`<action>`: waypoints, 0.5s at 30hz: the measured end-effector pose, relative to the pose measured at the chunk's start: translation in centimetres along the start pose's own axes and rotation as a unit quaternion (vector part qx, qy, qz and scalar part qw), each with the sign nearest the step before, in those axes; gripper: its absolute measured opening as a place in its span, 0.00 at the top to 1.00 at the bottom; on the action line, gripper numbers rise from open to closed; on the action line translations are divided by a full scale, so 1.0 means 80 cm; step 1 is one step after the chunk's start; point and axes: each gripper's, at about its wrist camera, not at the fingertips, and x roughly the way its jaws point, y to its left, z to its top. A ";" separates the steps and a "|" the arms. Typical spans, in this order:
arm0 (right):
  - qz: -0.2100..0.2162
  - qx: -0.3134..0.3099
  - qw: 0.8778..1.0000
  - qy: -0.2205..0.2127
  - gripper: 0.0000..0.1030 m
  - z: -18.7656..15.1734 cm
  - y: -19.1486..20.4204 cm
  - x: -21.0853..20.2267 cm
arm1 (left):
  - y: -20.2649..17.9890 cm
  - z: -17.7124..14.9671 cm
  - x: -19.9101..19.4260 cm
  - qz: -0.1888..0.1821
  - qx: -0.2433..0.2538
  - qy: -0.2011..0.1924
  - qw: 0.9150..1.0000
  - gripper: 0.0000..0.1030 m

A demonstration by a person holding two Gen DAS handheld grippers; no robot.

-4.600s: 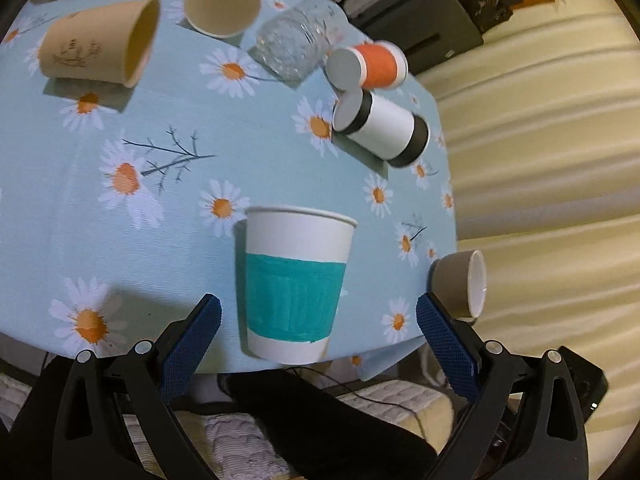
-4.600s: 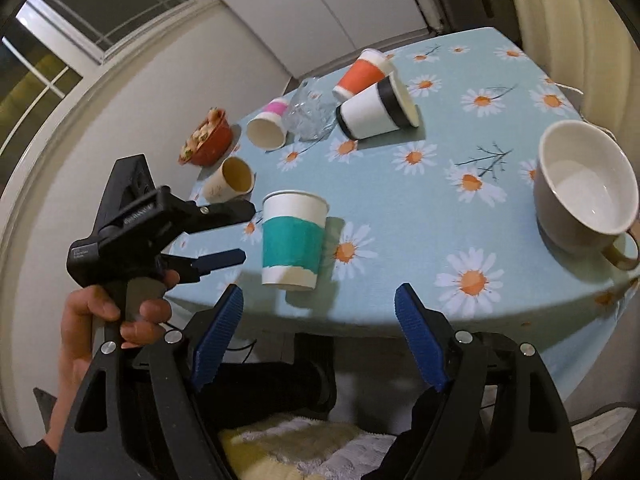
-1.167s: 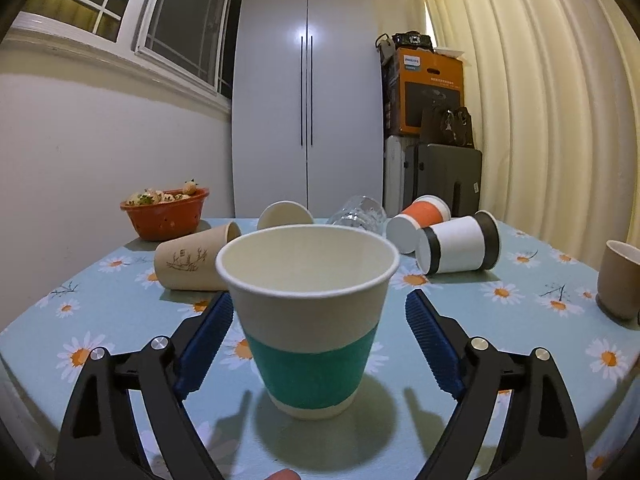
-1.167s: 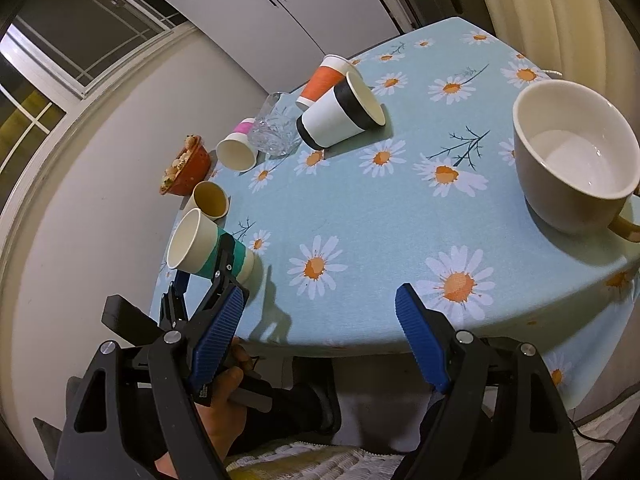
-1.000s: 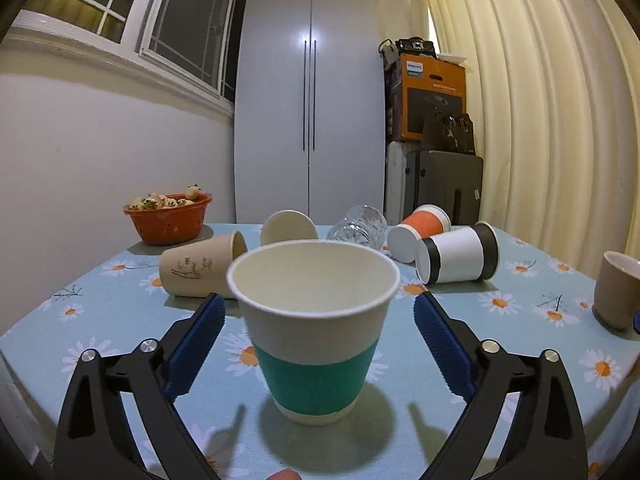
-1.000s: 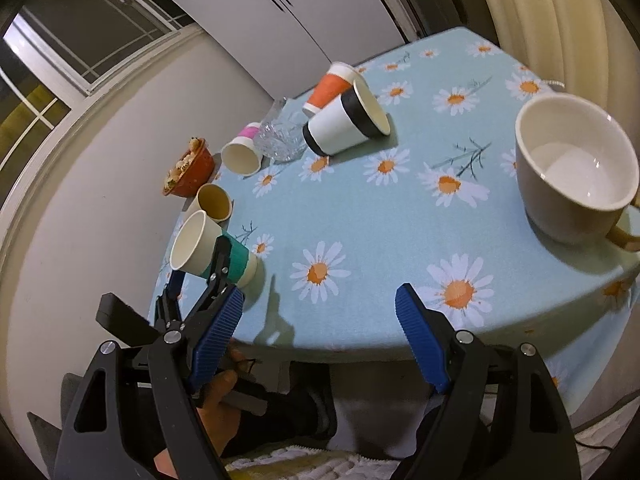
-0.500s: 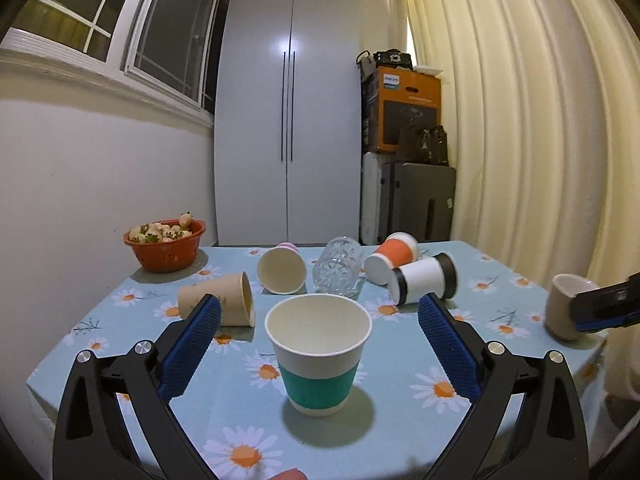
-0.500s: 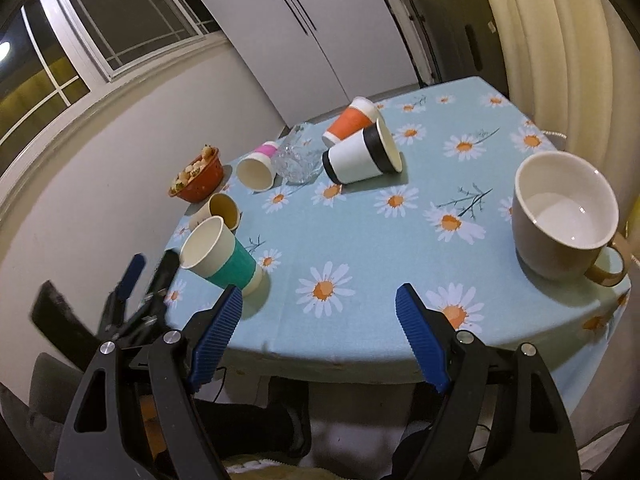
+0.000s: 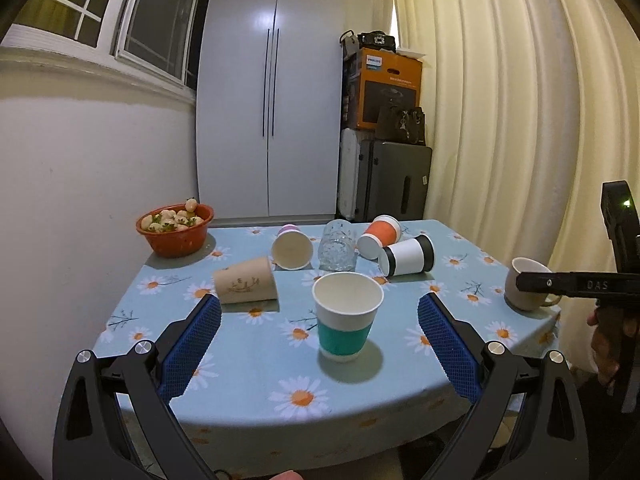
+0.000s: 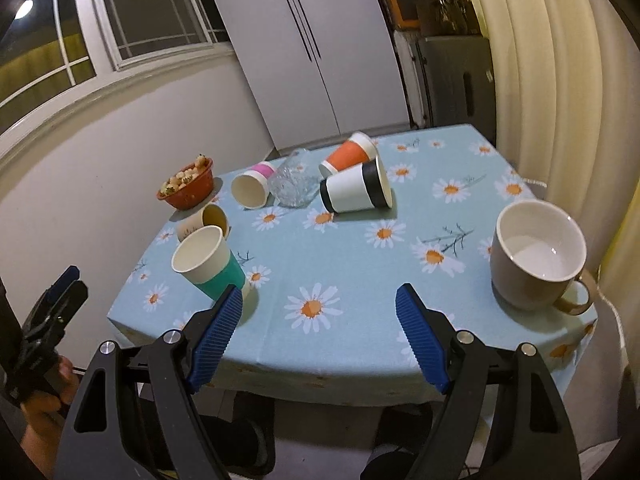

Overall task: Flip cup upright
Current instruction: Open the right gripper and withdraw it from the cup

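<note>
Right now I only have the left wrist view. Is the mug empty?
Observer: Yes. The right wrist view looks down into the mug: white inside, nothing in it.
Operator: Which way is the handle?
Observer: The handle points toward the near right corner of the table.
Operator: State of the right hand-held gripper?
Observer: The right hand-held gripper is open and holds nothing; the teal cup stands upright just left of it.

Warm indoor light, fisheye-bent edges, perhaps slight blur
</note>
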 end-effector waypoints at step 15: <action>0.004 -0.050 0.997 -0.054 0.21 -0.025 0.039 -0.046 | 0.027 -0.008 -0.029 -0.022 -0.011 0.012 1.000 0.06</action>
